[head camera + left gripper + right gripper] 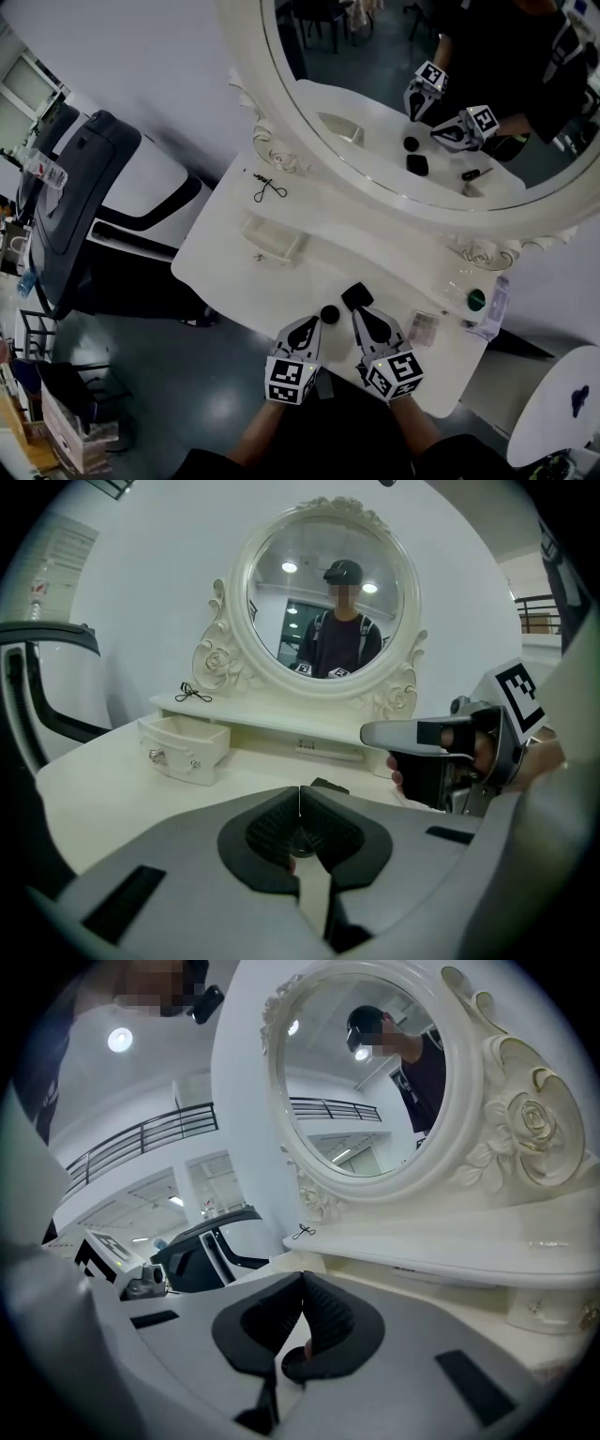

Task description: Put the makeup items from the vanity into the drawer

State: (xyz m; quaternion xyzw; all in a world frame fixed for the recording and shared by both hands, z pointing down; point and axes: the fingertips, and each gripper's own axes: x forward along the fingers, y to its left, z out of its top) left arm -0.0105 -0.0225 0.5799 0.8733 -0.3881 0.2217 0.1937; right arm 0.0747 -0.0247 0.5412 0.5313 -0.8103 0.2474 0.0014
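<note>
Quick status from my end. Both tongs are pressed together with nothing pinched in either. The left gripper (311, 322) and the right gripper (360, 313) sit side by side over the front edge of the white vanity tabletop (220, 258), tips pointing toward the big oval white-framed mirror (247, 75).

The makeup is all still out on the top. A small round black jar (329, 314) sits right between the two sets of tips, and I can't tell if either one touches it. A flat square black compact (356, 296) is just past the right tips. Off to the right of that gripper there's a clear plastic palette case (424, 326), and further back near the mirror base something with a round green cap (476, 300).

The little white drawer (272, 236) is pulled open on the left side of the table, well apart from both grippers, and looks empty from above. Up on the raised shelf behind it lies a thin black wire tool with loop handles (270, 189).
</note>
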